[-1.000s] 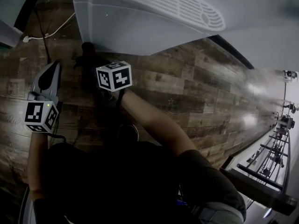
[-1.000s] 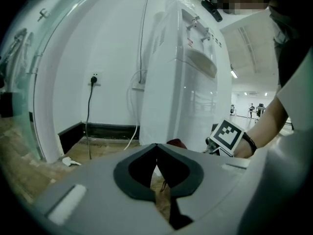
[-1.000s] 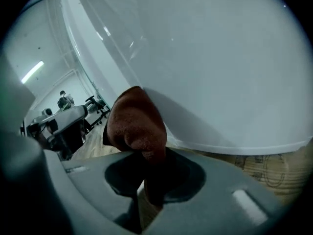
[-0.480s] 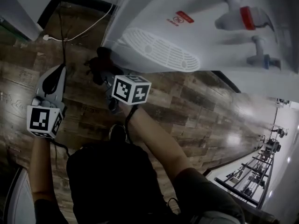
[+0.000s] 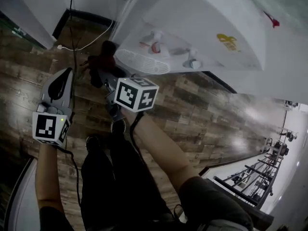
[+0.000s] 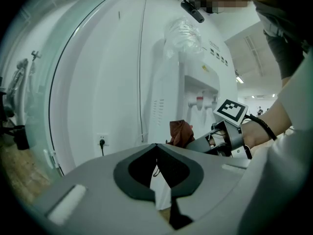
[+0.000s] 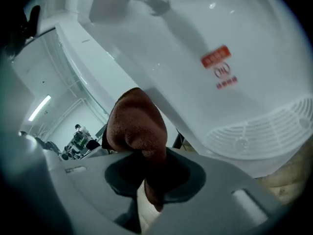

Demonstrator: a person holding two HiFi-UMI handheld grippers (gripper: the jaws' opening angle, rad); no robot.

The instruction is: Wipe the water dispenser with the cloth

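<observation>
Right gripper [image 7: 146,180] jaws clamp a bunched brown cloth [image 7: 134,126] by the water dispenser's [image 5: 202,18] lower edge beside the drip grille [image 7: 264,131], left gripper [image 6: 157,168] jaws closed and empty; likely risk: a hard drag pulls the cloth free, so bare jaws scrape the panel.

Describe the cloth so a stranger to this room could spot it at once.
Find the white water dispenser standing on the wood floor, then its ribbed drip tray under the taps. Just beside that tray, the cloth is bunched in the right gripper: the only soft, reddish-brown thing against white plastic.
</observation>
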